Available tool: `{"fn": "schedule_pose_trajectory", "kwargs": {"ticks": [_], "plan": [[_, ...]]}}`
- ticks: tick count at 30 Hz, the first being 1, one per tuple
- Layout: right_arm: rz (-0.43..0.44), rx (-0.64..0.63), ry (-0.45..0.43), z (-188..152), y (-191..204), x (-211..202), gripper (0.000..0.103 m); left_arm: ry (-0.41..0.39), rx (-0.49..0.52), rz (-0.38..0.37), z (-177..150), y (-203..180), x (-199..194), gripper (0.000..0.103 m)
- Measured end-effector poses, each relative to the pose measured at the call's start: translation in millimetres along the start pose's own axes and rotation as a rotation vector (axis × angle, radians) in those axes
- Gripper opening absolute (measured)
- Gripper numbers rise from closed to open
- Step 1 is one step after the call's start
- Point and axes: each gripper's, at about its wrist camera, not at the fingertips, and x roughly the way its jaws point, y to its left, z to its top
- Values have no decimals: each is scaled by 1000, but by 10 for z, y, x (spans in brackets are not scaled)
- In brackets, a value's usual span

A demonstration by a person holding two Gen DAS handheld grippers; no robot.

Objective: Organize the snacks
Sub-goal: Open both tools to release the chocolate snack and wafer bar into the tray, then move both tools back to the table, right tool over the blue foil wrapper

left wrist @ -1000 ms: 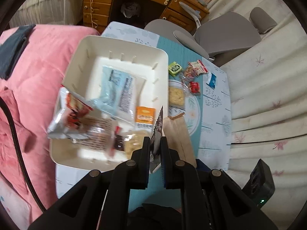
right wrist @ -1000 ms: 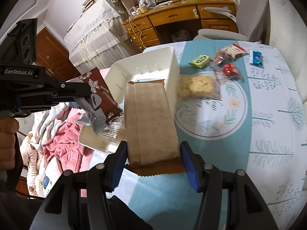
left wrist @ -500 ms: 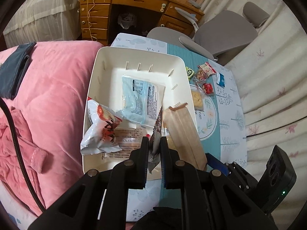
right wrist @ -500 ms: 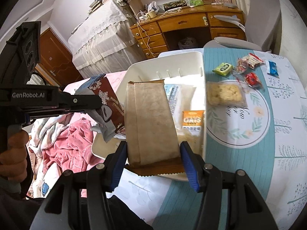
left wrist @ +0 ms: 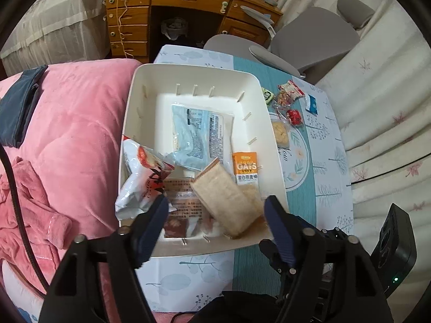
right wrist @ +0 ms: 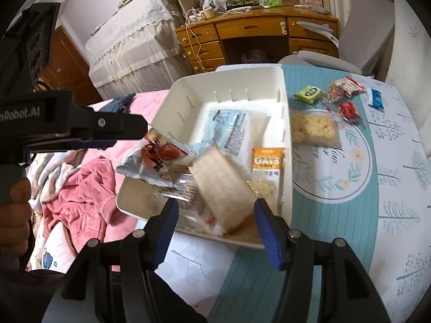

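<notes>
**Inspector A:** Two grippers hang over the white bin (left wrist: 272, 134), both pitched steeply downward. The left gripper (left wrist: 215, 220) is opening, jaws wide, nothing between the pads. The right gripper (right wrist: 214, 223) is also opening; the tan packet (right wrist: 221, 188) sits tilted in the gap, and neither pad appears to press on it. I judge it a release into the bin.

**Inspector B:** Why over that end of the bin?

**Inspector A:** In my judgement, the near end takes the drop with least reach. The bin stands at the table's edge beside the pink bedding (left wrist: 75, 123), so both grippers reach it from the near side.

**Inspector B:** Condition of the tan packet?

**Inspector A:** Flat, rectangular, matte brown-beige, with a serrated seal at its upper end. It lies aslant over a clear printed wrapper (left wrist: 186, 202) at the bin's near end. It is blurred in the right wrist view, so I cannot say it has settled.

**Inspector B:** Other contents?

**Inspector A:** A pale blue pouch (left wrist: 199, 132) mid-bin, an orange oats bar (left wrist: 245, 167) against the right wall, a silver-and-red bag (left wrist: 142, 177) slumped on the left wall.

**Inspector B:** Outstanding?

**Inspector A:** A cracker pack (right wrist: 313, 129), a green packet (right wrist: 308, 92), red sweets (right wrist: 348, 110) and a blue sachet (right wrist: 375, 98) lie on the tablecloth (right wrist: 377, 215), outside the bin.
</notes>
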Motion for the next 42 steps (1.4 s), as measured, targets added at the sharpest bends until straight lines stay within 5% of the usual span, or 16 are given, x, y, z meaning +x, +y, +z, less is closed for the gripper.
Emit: {"fn": "schedule_pose_trajectory", "kwargs": {"ticks": [13,27,42], "plan": [[-74,119,2,-256,-415,-182,64,23,132,-35,-121,-516,114,78],[-87,257,13,-412,-1293,-432,67,100,254,-32,-93,-1530,448,82],[-81,372,9,-119,-2525,-496,68,51,227,130,428,-2267,976,82]]}}
